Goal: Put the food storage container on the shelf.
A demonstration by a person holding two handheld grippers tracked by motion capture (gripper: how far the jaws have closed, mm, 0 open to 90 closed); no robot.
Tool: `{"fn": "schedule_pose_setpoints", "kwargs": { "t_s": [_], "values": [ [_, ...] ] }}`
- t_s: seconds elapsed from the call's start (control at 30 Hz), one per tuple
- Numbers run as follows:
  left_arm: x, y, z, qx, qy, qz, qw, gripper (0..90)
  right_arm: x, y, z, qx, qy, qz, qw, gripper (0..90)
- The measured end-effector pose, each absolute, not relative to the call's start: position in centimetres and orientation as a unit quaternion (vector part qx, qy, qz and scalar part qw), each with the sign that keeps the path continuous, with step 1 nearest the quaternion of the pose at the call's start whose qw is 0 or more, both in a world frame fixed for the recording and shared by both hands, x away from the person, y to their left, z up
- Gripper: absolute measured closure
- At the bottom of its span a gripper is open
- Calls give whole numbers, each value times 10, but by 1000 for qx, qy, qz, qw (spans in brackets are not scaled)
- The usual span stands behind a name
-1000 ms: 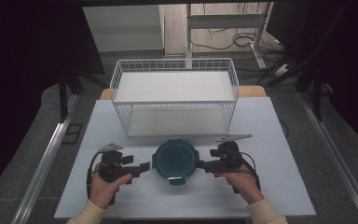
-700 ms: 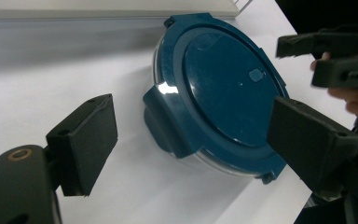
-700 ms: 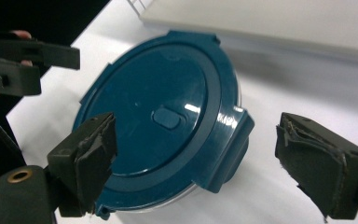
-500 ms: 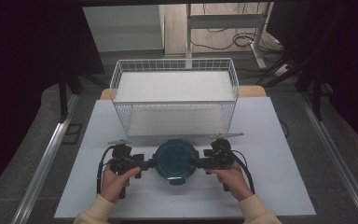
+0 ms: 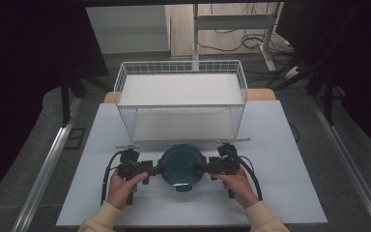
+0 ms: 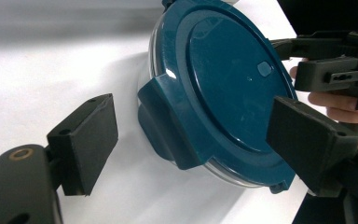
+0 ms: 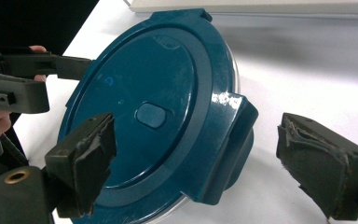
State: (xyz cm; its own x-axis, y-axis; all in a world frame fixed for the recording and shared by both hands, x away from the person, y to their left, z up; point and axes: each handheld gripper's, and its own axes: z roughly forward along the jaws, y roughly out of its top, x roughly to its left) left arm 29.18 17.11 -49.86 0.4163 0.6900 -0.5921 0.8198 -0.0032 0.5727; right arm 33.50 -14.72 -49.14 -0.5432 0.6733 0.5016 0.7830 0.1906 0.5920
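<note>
A round clear container with a dark teal lid sits on the white table, close to the front edge. My left gripper is at its left side and my right gripper at its right. In the left gripper view the left gripper is open, its jaws straddling the lid's side latch without touching it. The right gripper is open in the right gripper view, with the opposite latch between its jaws. The lid lies closed on the container.
A white wire basket with a pale liner stands just behind the container, across the table's middle. Table edges lie left, right and in front. A person's hands hold both grippers from the near side.
Both grippers have moved inward toward the container from either side, and their open jaws now straddle its side latches. The container has not moved.
</note>
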Motion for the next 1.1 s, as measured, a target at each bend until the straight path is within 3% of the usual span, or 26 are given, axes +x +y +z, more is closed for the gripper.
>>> {"fn": "schedule_pose_setpoints", "kwargs": {
  "t_s": [0.43,0.5,0.77,1.1],
  "values": [
    [299,161,-509,698,540,-109,457,159,336,-138,-502,-481,-767,-415,92,120],
    [301,161,-516,686,542,-140,466,159,336,-137,-503,-480,-766,-416,99,139],
    [301,156,-520,685,543,-148,462,167,336,-135,-508,-489,-754,-422,122,147],
    [300,157,-520,671,565,-149,457,246,336,-140,-512,-511,-731,-425,154,204]
  ]
}}
